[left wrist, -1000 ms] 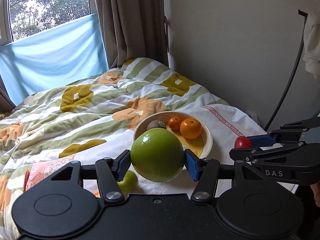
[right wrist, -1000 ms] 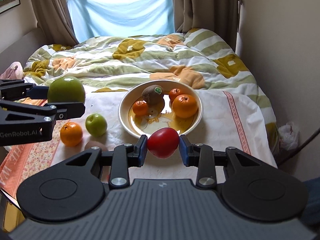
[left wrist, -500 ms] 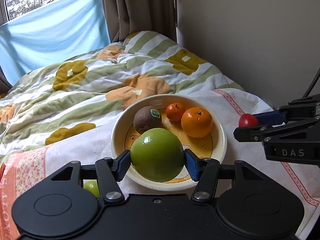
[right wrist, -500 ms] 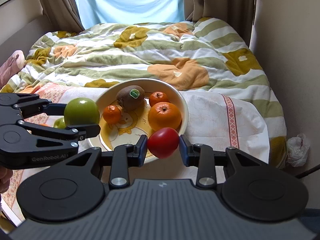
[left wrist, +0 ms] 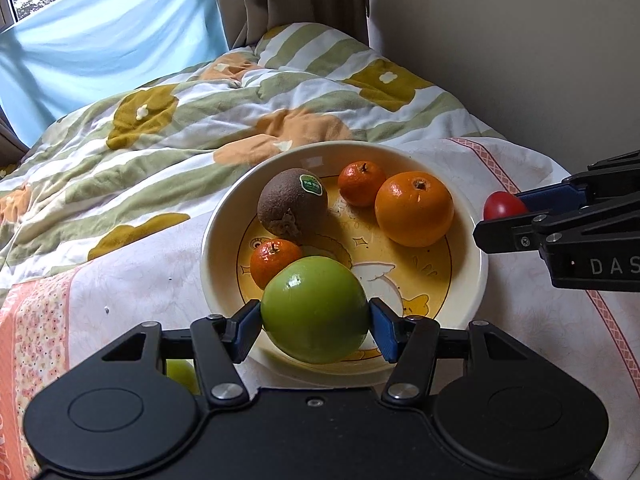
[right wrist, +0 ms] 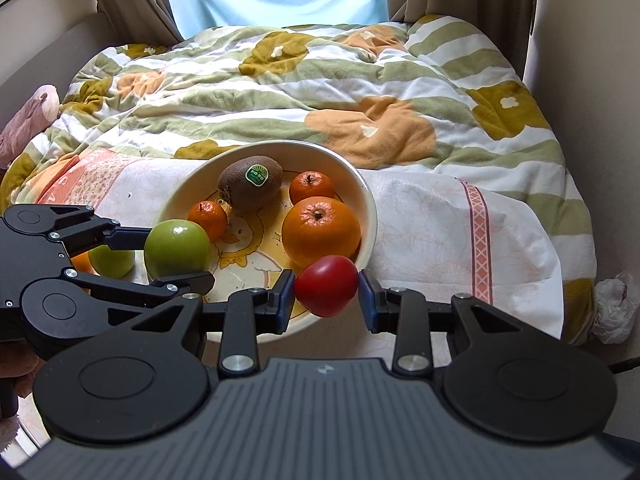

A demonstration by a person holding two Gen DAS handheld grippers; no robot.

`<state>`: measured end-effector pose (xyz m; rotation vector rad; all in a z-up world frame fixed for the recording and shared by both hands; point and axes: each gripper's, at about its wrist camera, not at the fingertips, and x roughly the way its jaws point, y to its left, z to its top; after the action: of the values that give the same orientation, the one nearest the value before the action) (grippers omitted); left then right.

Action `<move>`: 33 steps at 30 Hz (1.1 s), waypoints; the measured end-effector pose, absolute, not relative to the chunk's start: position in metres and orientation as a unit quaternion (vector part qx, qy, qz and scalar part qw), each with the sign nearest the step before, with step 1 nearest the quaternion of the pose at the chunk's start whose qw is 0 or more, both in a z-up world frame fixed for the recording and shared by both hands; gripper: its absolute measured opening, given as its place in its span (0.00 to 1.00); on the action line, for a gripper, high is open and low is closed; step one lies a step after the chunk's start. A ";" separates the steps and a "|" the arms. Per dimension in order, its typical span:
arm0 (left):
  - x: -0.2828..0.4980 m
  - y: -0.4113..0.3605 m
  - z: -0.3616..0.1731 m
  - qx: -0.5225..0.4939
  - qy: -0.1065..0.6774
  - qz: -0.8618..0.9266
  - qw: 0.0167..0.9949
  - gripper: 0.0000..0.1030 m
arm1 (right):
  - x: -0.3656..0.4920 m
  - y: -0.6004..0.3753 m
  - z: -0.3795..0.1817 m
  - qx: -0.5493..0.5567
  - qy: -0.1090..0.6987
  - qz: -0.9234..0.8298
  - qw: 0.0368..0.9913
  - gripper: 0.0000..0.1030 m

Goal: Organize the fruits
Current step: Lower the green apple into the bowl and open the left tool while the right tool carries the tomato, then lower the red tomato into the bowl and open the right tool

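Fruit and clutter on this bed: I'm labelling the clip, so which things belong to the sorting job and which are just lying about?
Part of the job:
- bowl
- kiwi, big orange, two small oranges in it
- green apple in left claw
- red fruit in right claw
- smaller green apple beside the bowl

Lying about:
- quilt
- curtain
- crumpled bag

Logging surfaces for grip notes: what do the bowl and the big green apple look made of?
The bowl looks like glazed ceramic, or possibly melamine: a smooth cream wall with a soft sheen and a printed cartoon inside. The big green apple, clamped in the left gripper, has smooth, waxy, glossy skin with a bright window highlight. Whether it is real fruit or a plastic replica cannot be told.
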<state>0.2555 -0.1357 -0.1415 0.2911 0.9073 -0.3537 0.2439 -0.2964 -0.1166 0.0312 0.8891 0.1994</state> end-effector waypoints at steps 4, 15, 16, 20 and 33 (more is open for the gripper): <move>0.248 -0.134 -0.131 0.144 0.409 -0.168 0.886 0.94 | 0.241 -0.298 -0.114 0.019 0.427 0.095 0.899 0.47; 0.221 -0.113 -0.102 0.129 0.398 -0.142 0.897 0.96 | 0.238 -0.296 -0.110 0.018 0.423 0.108 0.899 0.47; 0.219 -0.111 -0.101 0.128 0.398 -0.139 0.898 0.96 | 0.238 -0.294 -0.111 0.014 0.422 0.113 0.899 0.47; 0.213 -0.106 -0.095 0.122 0.395 -0.128 0.902 0.96 | 0.242 -0.286 -0.119 0.000 0.422 0.130 0.897 0.47; 0.204 -0.099 -0.090 0.116 0.384 -0.111 0.909 0.96 | 0.244 -0.288 -0.127 0.011 0.403 0.152 0.902 0.50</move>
<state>0.2037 -0.0985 -0.0901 0.2400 0.7911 -0.2284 0.2441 -0.2883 -0.1265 0.0228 0.8341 0.3139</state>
